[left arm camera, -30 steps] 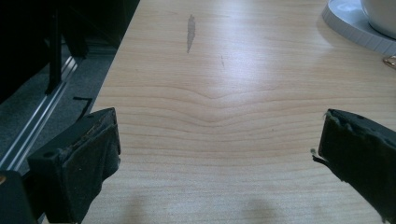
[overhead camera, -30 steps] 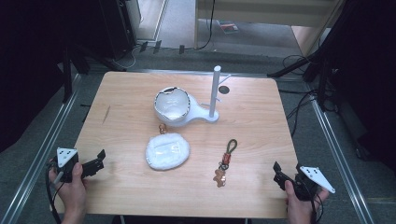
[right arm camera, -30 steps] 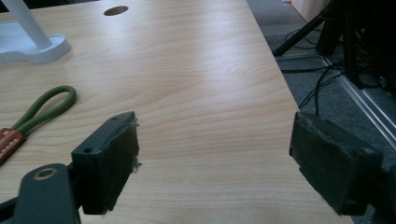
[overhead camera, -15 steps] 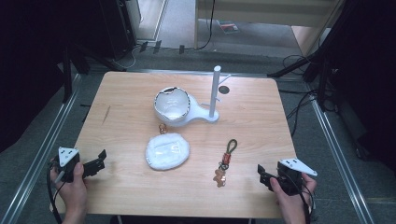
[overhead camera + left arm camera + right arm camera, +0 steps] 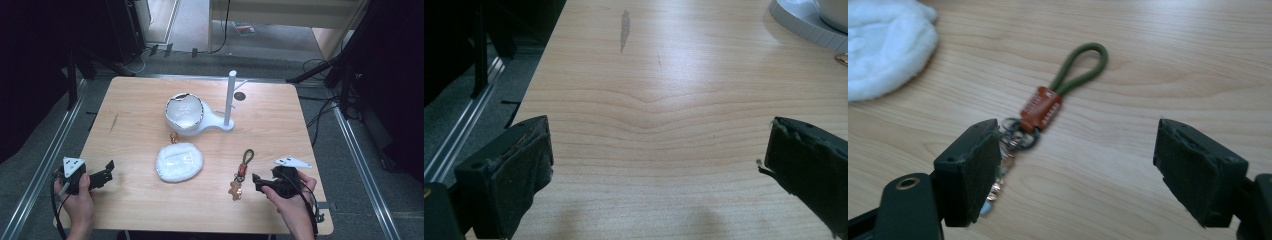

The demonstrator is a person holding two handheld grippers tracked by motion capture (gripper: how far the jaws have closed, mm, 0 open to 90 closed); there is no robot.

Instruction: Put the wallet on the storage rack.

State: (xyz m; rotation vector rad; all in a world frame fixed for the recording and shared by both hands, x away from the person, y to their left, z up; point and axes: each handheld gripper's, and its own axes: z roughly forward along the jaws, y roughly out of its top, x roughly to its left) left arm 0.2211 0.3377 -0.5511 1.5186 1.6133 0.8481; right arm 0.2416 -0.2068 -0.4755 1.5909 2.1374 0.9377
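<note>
A keychain (image 5: 242, 172) lies on the table's front right: green cord loop, orange sleeve, metal rings and a small brown charm. My right gripper (image 5: 255, 183) is just right of it, pointing left, held low over the wood. In the right gripper view the keychain (image 5: 1043, 107) lies ahead of the open jaws (image 5: 1078, 165), its rings beside the left jaw. The jaws have just been opening, and the pads press on nothing. My left gripper (image 5: 109, 172) rests at the front left, open over bare wood (image 5: 659, 165).
A white fluffy pouch (image 5: 179, 161) lies mid-table, left of the keychain. Behind it stands a white holder with a bowl (image 5: 184, 112) and an upright post (image 5: 231, 100). The wooden table (image 5: 130, 100) has metal rails along its sides.
My right gripper has moved left from the table's right edge toward the keychain and risen a little. The left gripper has stayed put.
</note>
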